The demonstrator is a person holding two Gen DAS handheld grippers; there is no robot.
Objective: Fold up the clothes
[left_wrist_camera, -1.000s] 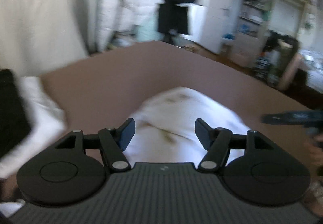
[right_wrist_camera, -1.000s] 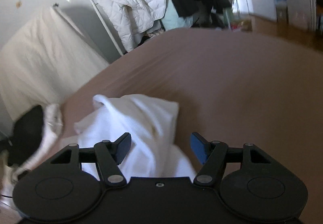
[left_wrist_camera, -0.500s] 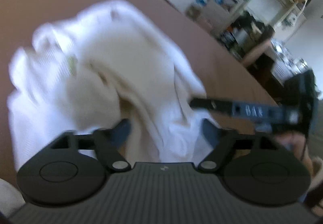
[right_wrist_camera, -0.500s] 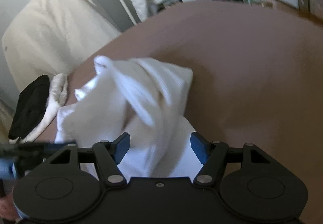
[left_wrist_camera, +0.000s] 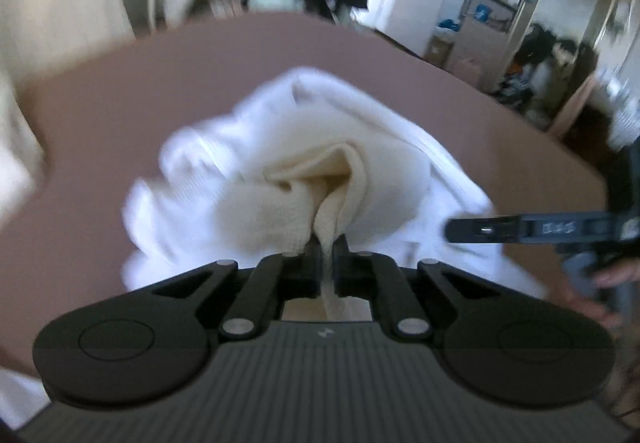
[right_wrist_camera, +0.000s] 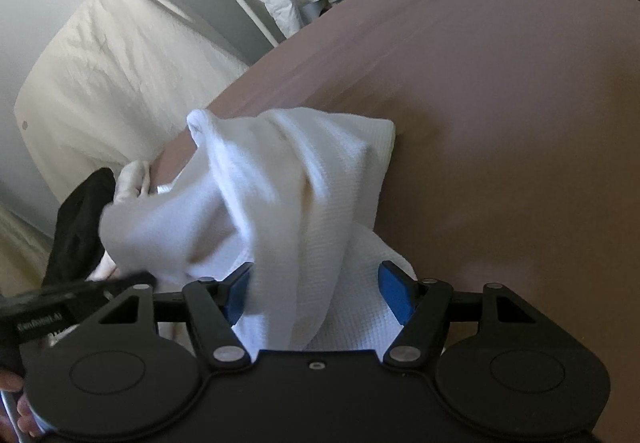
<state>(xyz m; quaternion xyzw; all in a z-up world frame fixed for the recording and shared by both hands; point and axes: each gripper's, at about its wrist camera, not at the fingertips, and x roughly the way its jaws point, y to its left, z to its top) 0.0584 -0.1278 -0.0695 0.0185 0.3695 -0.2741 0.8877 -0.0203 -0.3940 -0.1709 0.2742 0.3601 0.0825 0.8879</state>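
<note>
Left wrist view: my left claw [left_wrist_camera: 326, 257] has gone from wide open a second ago, hovering over the cloth, to fingers drawn almost together, with a pinched ridge of the crumpled white waffle-knit garment [left_wrist_camera: 304, 179] caught between them. The fabric rises in a cream-shaded fold directly ahead of the fingertips and spreads outward on both sides over the brown padded surface [left_wrist_camera: 140, 91]. To the right of this claw, the dark body of my right claw [left_wrist_camera: 520, 229] enters at the edge of the garment.

Right wrist view: my right claw [right_wrist_camera: 314, 291] stands fully spread, as in the earlier frames, its blue-padded fingers [right_wrist_camera: 394, 291] apart with nothing gripped. A hanging drape of the same garment [right_wrist_camera: 288, 183] now falls between the fingers and just ahead of them, touching or nearly touching the left pad; I cannot tell which. Left of the claw lie a black cloth [right_wrist_camera: 80, 219] and a cream cloth [right_wrist_camera: 134, 179], apart from the work.

Reading: the first grasp is made and the garment partly lifted, so the task is at its start. I judge the next need is a second hold by the right claw, so that the cloth can be spread flat before any fold.
</note>
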